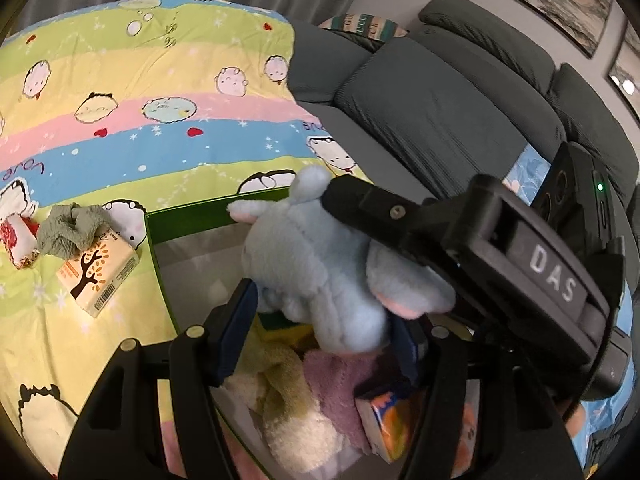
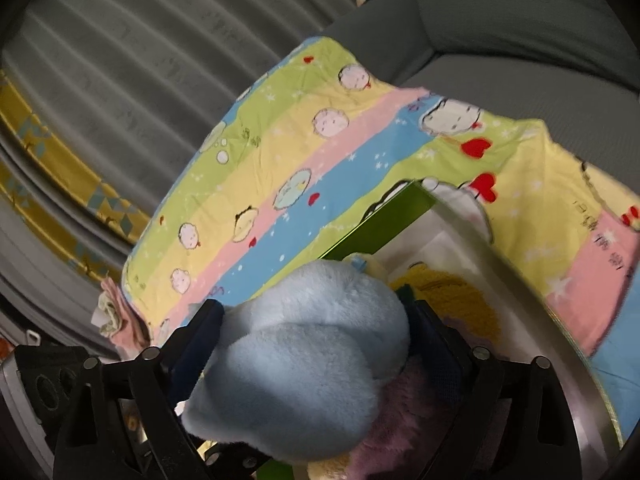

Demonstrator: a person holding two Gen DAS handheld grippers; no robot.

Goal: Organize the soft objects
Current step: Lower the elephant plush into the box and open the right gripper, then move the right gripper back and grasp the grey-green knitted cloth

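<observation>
1. Both views are indoor and moderately bright, with soft, even light and no hard glare.
2. In the left wrist view, the striped blanket (image 1: 160,128) is brightly lit and fairly sharp; a framed picture (image 1: 624,84) at the right edge reflects a small bright spot.
3. The black tongs cast the space below them into shade.
4. The right wrist view is softer, with motion blur on the curtain (image 2: 120,80) and the box rim (image 2: 500,272).
5. Fisheye distortion bends straight lines, and dark vignetting rounds every corner.
</observation>
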